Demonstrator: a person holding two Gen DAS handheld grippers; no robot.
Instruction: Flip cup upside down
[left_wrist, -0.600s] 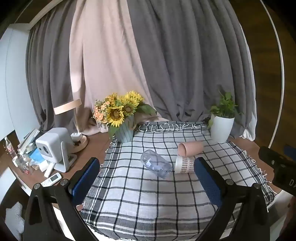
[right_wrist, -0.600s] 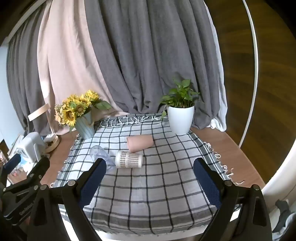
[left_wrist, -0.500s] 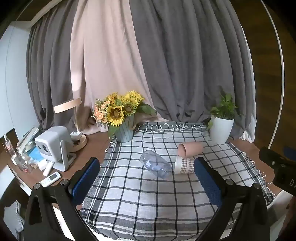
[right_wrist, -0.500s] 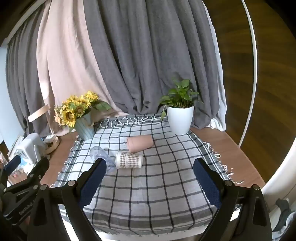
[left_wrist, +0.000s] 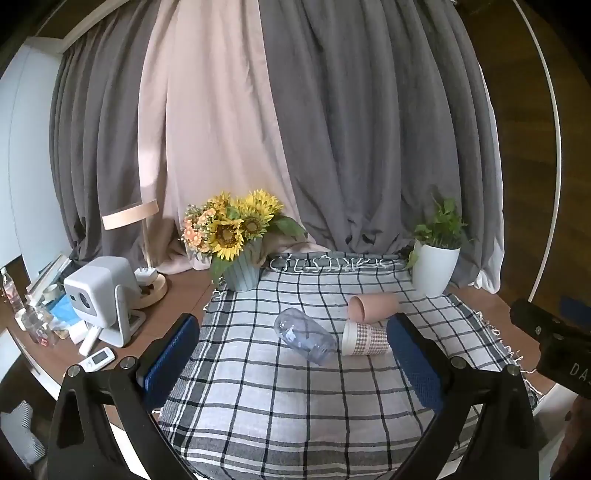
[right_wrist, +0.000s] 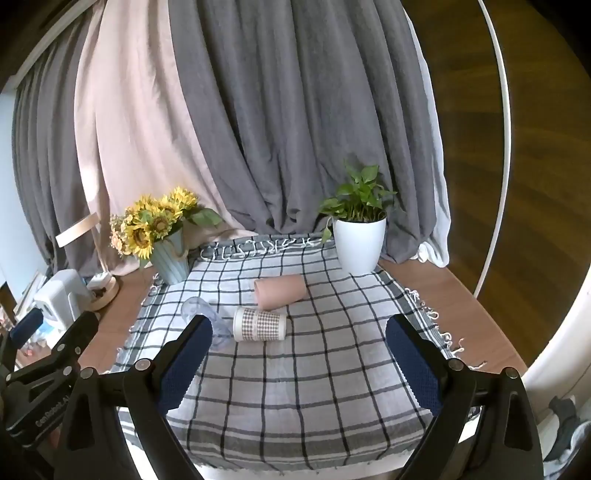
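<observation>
Three cups lie on their sides on the checked cloth (left_wrist: 295, 398) (right_wrist: 295, 387). A clear plastic cup (left_wrist: 304, 338) (right_wrist: 199, 310) lies to the left. A houndstooth paper cup (left_wrist: 364, 338) (right_wrist: 260, 324) lies in the middle. A pink cup (left_wrist: 373, 307) (right_wrist: 280, 291) lies behind it. My left gripper (left_wrist: 293, 363) is open and empty, short of the cups. My right gripper (right_wrist: 297, 360) is open and empty, also in front of them. The right gripper's left finger hides part of the clear cup.
A sunflower vase (left_wrist: 242, 271) (right_wrist: 170, 260) stands at the cloth's back left. A white potted plant (left_wrist: 434, 269) (right_wrist: 360, 243) stands at the back right. A white projector (left_wrist: 98, 291), a lamp and small clutter sit on the wooden table to the left. Curtains hang behind.
Both grippers have drifted very slightly; the cups have not moved.
</observation>
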